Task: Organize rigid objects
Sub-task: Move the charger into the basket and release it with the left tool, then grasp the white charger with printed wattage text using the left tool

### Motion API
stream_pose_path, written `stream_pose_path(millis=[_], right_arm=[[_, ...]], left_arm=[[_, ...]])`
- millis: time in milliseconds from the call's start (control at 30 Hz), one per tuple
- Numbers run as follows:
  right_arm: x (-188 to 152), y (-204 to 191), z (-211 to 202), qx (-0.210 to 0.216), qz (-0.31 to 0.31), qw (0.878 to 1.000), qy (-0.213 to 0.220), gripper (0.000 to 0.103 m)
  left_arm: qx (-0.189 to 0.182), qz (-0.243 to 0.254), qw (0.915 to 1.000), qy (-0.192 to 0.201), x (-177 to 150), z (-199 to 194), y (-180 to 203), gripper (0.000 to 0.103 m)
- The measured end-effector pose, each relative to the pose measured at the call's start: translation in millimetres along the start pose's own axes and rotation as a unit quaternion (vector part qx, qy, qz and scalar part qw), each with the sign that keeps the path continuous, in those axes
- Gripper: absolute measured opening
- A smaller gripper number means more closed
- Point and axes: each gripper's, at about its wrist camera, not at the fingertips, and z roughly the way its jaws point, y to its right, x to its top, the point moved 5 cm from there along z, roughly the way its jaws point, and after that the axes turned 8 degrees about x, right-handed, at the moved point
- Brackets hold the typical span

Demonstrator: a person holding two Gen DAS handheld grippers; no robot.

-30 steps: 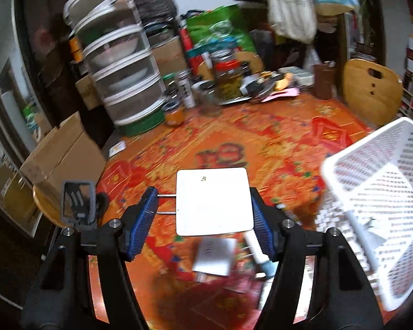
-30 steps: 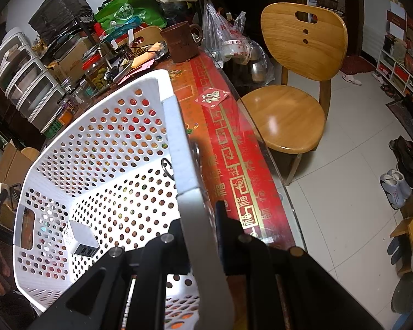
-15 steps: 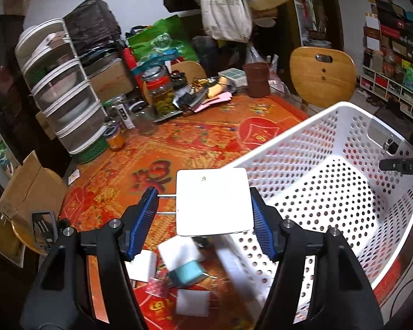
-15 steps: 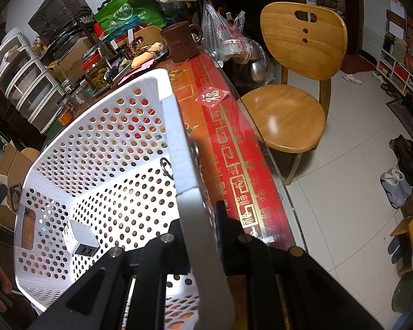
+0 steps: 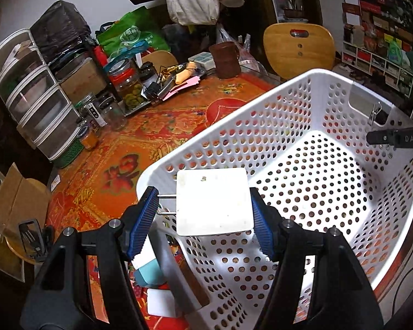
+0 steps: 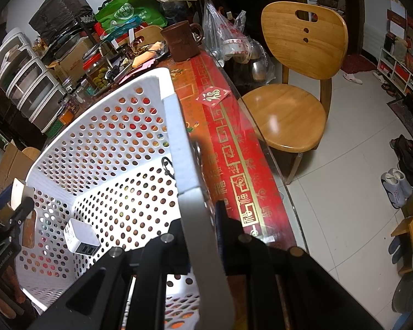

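A white perforated basket [image 5: 303,126] stands on the red patterned tablecloth. My left gripper [image 5: 202,203] is shut on a white square plug adapter [image 5: 214,200]: its two metal prongs bear on the left blue pad and its body on the right pad. The adapter hangs over the basket's near-left corner. My right gripper [image 6: 199,217] is shut on the basket's rim [image 6: 179,143], one finger inside and one outside. A white USB charger [image 6: 81,240] lies on the basket floor. Outside the basket, under the left gripper, lie a light-blue item [image 5: 148,275] and a white block [image 5: 162,305].
Stacked clear drawers [image 5: 33,104], glass jars [image 5: 126,88] and a brown mug [image 5: 225,59] crowd the far side of the table. A wooden chair [image 6: 291,110] stands past the table's glass edge [image 6: 272,159]. Cardboard boxes [image 5: 11,206] sit at the left.
My left gripper has carried the adapter to the right, from above the open tablecloth to above the basket's corner. The right gripper and the basket have not moved.
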Motion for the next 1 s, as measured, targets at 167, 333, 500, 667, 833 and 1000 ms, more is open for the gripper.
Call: stream_pose_path(millis=[167, 333, 500, 667, 833, 1000], right_arm=[[-0.1, -0.3, 0.0, 0.0, 0.0, 1.0, 0.0, 0.012], [0.1, 0.3, 0.0, 0.0, 0.0, 1.0, 0.0, 0.012], [-0.2, -0.5, -0.3, -0.002, 0.0, 1.0, -0.001, 0.012], [-0.5, 0.2, -1.0, -0.001, 0.001, 1.0, 0.0, 0.012], [-0.4, 1.1, -1.8, -0.002, 0.0, 1.0, -0.001, 0.012], [0.1, 1.0, -1.8, -0.001, 0.0, 1.0, 0.001, 0.012]], left_arm=[[-0.008, 0.005, 0.9999, -0.004, -0.9, 4.9, 2.3, 0.063], [-0.015, 0.018, 0.9997, 0.009, -3.4, 2.7, 4.2, 0.079], [-0.002, 0.012, 0.9984, 0.055, -2.2, -17.7, -8.6, 0.096], [0.014, -0.064, 0.9948, 0.078, -17.9, -39.6, -72.8, 0.102], [0.046, -0.151, 0.9874, 0.009, -82.5, 0.6, -166.3, 0.102], [0.029, -0.202, 0.9744, -0.095, -151.9, 78.9, -208.4, 0.101]])
